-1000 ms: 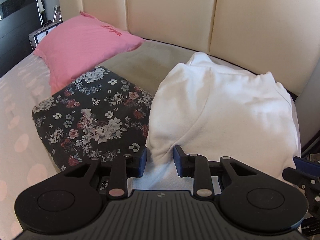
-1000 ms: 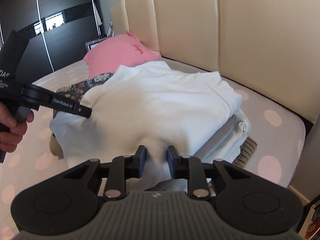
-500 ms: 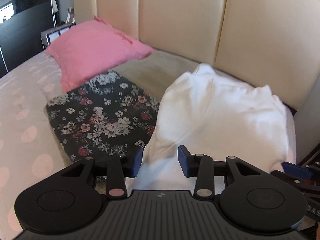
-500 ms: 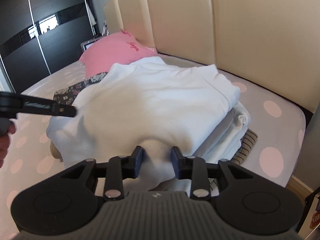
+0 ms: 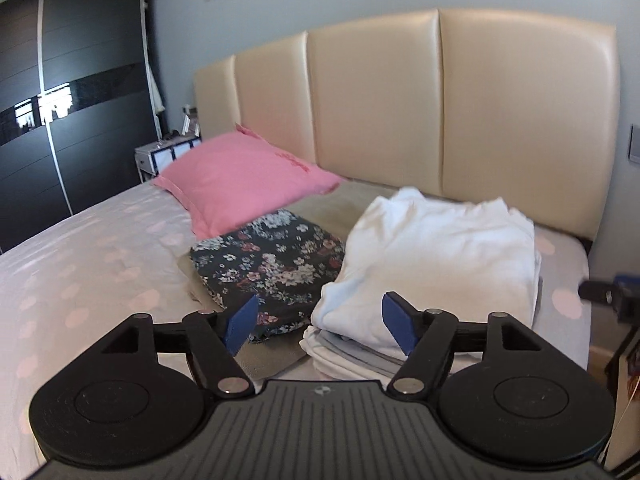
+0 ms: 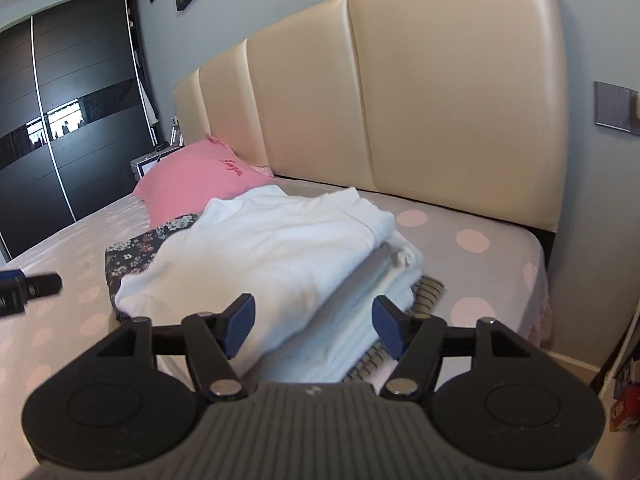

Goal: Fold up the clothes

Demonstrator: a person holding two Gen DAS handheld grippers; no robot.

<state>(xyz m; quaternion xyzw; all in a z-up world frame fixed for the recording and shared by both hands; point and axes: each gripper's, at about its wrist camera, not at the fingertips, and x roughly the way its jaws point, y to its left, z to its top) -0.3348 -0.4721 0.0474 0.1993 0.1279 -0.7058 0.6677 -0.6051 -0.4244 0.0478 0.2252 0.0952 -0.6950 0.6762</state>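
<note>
A folded white garment (image 5: pixel 436 248) lies on top of a stack of folded clothes at the head of the bed; it also shows in the right wrist view (image 6: pixel 272 256). A folded dark floral garment (image 5: pixel 272 260) lies beside it on the left. My left gripper (image 5: pixel 322 328) is open and empty, held back from the stack's near edge. My right gripper (image 6: pixel 312 326) is open and empty, just in front of the stack. A striped garment (image 6: pixel 428 292) peeks out at the bottom of the stack.
A pink pillow (image 5: pixel 244 176) rests against the cream padded headboard (image 5: pixel 400 100). The bed has a pale sheet with pink dots (image 5: pixel 80 264). A dark wardrobe (image 5: pixel 60 120) stands at the left. The bed's right edge (image 6: pixel 544 280) drops to the floor.
Both grippers opened, let go of the white garment and pulled back from the stack. The garment now lies flat on the stack.
</note>
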